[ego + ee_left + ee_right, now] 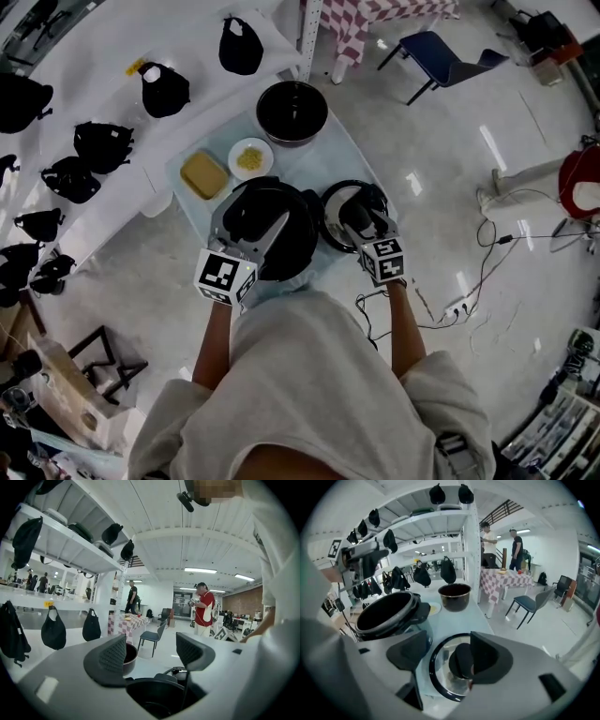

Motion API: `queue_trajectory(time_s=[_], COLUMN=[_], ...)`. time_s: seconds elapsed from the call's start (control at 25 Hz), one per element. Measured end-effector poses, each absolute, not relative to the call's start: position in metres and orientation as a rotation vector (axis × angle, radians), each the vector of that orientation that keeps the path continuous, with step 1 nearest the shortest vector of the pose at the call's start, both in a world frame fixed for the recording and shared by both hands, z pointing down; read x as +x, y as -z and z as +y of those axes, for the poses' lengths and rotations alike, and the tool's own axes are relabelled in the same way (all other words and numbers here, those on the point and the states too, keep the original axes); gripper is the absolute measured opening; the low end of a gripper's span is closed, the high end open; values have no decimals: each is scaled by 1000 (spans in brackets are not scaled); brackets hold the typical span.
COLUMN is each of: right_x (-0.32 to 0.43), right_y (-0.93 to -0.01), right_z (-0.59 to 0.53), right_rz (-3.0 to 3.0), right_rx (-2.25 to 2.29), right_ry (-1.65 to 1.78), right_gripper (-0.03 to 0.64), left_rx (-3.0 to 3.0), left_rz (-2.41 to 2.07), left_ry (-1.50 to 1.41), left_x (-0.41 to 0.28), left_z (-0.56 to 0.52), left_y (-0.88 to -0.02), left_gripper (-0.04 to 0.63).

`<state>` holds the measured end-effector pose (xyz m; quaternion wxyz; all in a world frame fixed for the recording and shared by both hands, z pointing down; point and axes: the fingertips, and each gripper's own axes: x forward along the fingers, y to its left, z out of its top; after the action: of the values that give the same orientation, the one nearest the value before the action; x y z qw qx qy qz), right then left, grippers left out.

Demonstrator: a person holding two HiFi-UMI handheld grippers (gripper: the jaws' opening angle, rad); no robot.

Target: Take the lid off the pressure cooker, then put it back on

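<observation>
Head view: lid (337, 208) flat on table (344, 152), just right of open cooker (281, 234); left gripper (267, 225) over cooker, right gripper (361, 217) over lid.
Left gripper view: jaws apart, empty, cooker mouth below.
Right gripper view: only here, knob (459, 660) seen between spread jaws, nearer right one. Off-centre pinch could tilt lid against cooker rim.
</observation>
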<state>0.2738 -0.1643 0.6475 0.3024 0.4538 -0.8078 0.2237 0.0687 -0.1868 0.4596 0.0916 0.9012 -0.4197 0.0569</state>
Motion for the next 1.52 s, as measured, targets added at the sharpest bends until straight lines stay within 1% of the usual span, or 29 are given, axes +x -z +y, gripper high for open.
queue_trajectory(time_s=[0.32, 0.56, 0.88, 1.12, 1.2, 1.28, 1.52], right_x=[291, 301, 304, 303, 303, 302, 299], right_y=[-738, -769, -792, -794, -794, -794, -790], right_z=[-180, -187, -184, -186, -186, -186, -176], right_rz=[-1921, -1799, -1711, -1709, -1707, -1706, -1696], right_rx=[969, 855, 790, 788, 787, 767, 732], right_ry=[-689, -721, -741, -740, -736, -725, -765], right_gripper=[296, 298, 296, 298, 295, 276, 273], left_rx=[2661, 2638, 2614, 2586, 2582, 2582, 2590], left_rz=[-1267, -1298, -1318, -1343, -1345, -1344, -1338], left_ry=[-200, -211, -209, -193, -188, -186, -203], left_x=[69, 65, 60, 50, 49, 50, 51], left_z=[-181, -176, -173, -178, -178, -179, -177], left_y=[-464, -464, -464, -466, -467, -467, -466], left_gripper=[322, 322, 322, 322, 322, 322, 322])
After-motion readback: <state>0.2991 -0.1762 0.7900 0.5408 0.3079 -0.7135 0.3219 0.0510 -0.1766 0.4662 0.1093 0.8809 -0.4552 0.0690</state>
